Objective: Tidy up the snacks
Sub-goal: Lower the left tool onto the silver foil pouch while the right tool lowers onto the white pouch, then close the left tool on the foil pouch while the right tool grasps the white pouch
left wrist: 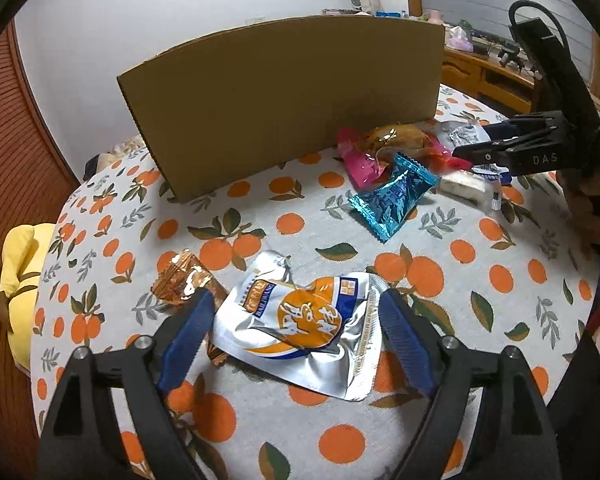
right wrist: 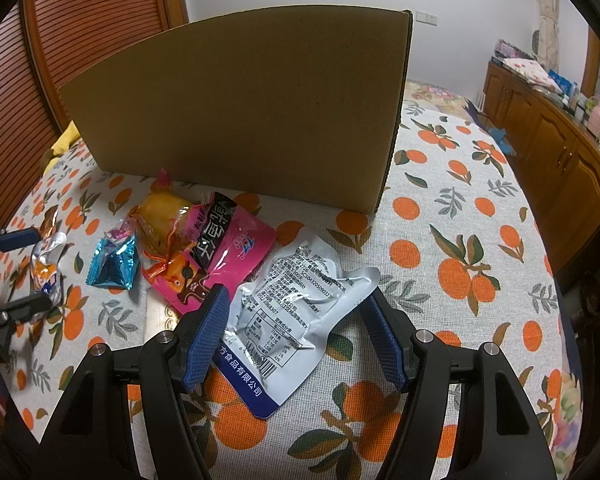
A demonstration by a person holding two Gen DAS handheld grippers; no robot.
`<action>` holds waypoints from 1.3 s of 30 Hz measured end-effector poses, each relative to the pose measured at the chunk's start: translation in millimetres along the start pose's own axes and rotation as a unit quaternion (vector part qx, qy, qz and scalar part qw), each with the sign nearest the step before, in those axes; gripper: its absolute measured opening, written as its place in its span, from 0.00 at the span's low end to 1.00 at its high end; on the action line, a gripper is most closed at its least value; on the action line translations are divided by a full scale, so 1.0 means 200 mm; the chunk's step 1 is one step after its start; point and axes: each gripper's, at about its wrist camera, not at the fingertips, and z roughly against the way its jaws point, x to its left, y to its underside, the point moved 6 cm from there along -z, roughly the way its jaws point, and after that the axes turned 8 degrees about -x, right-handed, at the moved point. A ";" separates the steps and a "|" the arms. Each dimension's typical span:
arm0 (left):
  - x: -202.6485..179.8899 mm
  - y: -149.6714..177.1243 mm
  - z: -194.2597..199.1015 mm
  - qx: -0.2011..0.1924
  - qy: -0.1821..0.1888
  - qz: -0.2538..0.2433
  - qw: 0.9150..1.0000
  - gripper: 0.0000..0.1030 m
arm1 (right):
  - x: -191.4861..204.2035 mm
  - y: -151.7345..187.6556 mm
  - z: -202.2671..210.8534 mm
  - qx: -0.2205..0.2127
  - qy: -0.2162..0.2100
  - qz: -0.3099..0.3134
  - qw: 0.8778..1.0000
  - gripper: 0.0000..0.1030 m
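Note:
My left gripper point(left wrist: 296, 300) is open, its blue fingers on either side of a silver and orange snack pouch point(left wrist: 304, 324) lying on the table. A copper-foil snack point(left wrist: 186, 284) lies beside its left finger. My right gripper point(right wrist: 294, 300) is open, its fingers on either side of a silver pouch with a printed label point(right wrist: 284, 304). A pink packet point(right wrist: 224, 256), a yellow-orange wrapped snack point(right wrist: 162, 216) and a blue foil packet point(right wrist: 114, 262) lie to its left. A tall cardboard box point(right wrist: 240, 120) stands behind the snacks.
The round table point(right wrist: 460, 240) has an orange-patterned cloth. A white wrapped bar point(left wrist: 462, 188) lies near the right gripper in the left wrist view. A wooden cabinet point(right wrist: 548, 140) stands at the right. A yellow plush point(left wrist: 18, 276) sits beyond the table's left edge.

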 end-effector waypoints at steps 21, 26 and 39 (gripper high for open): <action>-0.04 -0.02 -0.01 0.009 0.056 0.022 0.998 0.47 | 0.01 0.00 0.00 0.000 0.000 0.002 1.000 0.67; 0.01 -0.04 0.03 0.003 0.074 0.062 0.995 0.18 | 0.00 0.00 0.01 -0.002 -0.003 -0.002 1.000 0.54; 0.01 -0.04 0.03 0.007 0.046 0.066 0.997 0.47 | 0.01 0.04 0.13 -0.019 -0.014 0.005 1.000 0.38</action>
